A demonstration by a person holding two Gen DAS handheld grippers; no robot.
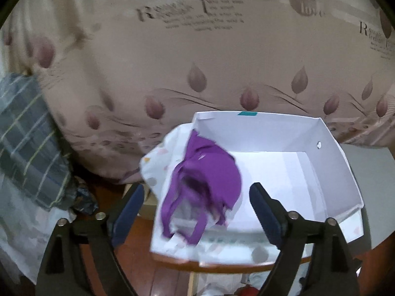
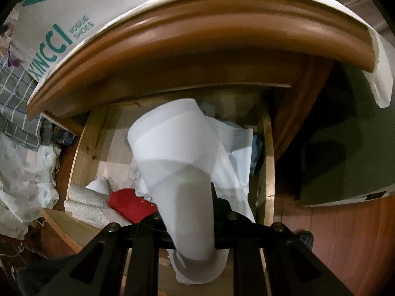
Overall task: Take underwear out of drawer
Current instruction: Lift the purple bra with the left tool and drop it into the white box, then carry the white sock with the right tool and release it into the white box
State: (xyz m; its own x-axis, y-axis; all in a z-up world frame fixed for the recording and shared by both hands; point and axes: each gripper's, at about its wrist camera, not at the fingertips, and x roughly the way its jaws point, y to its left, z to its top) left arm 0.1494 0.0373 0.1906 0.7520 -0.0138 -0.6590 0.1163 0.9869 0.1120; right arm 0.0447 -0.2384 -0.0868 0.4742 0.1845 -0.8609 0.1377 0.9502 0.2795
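In the left wrist view a purple piece of underwear point(image 1: 209, 177) lies blurred over the near left corner of a white box point(image 1: 333, 167), partly on a white spotted cloth point(image 1: 163, 162). My left gripper point(image 1: 197, 199) is open just in front of it, its blue pads apart and nothing pressed between them. In the right wrist view my right gripper point(image 2: 187, 192) is shut on a white garment point(image 2: 172, 148) that drapes over the fingertips and hides them. It hangs above the open wooden drawer point(image 2: 267, 160), which holds a red garment point(image 2: 130, 204) and more white cloth.
The box stands on a brown wooden nightstand top point(image 2: 197, 32) that overhangs the drawer. Behind it is a bed with a beige leaf-print sheet point(image 1: 197, 61), and plaid cloth point(image 1: 24, 143) lies at the left. A white textured roll point(image 2: 86, 202) lies in the drawer's left front. Wooden floor point(image 2: 345, 234) is at the right.
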